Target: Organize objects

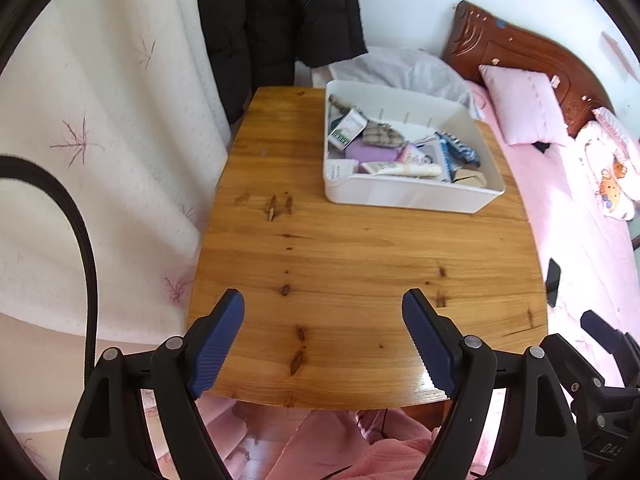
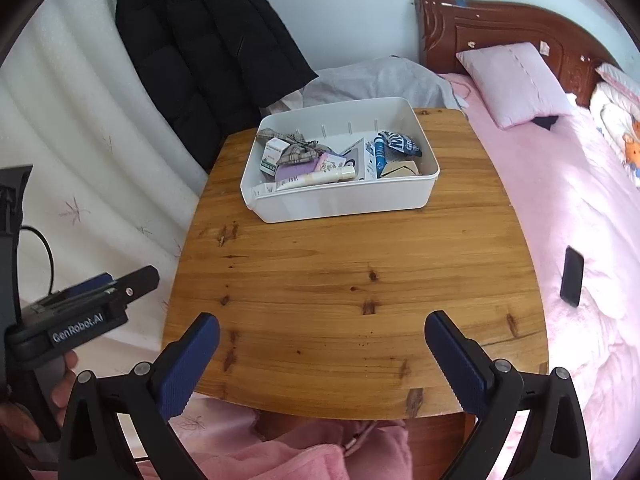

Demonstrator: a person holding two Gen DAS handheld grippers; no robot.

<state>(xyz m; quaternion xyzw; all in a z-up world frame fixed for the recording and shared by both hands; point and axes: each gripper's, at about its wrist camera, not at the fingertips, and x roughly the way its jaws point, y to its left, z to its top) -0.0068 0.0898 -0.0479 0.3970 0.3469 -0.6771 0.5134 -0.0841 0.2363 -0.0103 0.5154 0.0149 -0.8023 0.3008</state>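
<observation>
A white plastic bin (image 1: 408, 194) (image 2: 344, 200) stands at the far right of the wooden table (image 1: 340, 280) (image 2: 340, 288). It holds several items: a white tube (image 1: 400, 169) (image 2: 316, 178), a plaid cloth (image 1: 378, 135) (image 2: 298, 152), a green-and-white box (image 1: 347, 129) (image 2: 272, 156), a purple pad (image 1: 370, 152), a blue pouch (image 2: 400, 144). My left gripper (image 1: 323, 344) is open and empty over the table's near edge. My right gripper (image 2: 322, 364) is open and empty, also over the near edge. The left gripper's body shows at the left of the right wrist view.
A bed with pink sheets (image 2: 580, 216) and a pink pillow (image 2: 516, 80) lies to the right. A black phone (image 2: 572, 276) (image 1: 553, 282) lies on the bed near the table. A black coat (image 2: 200, 40) hangs behind. White curtain (image 1: 100, 140) on the left.
</observation>
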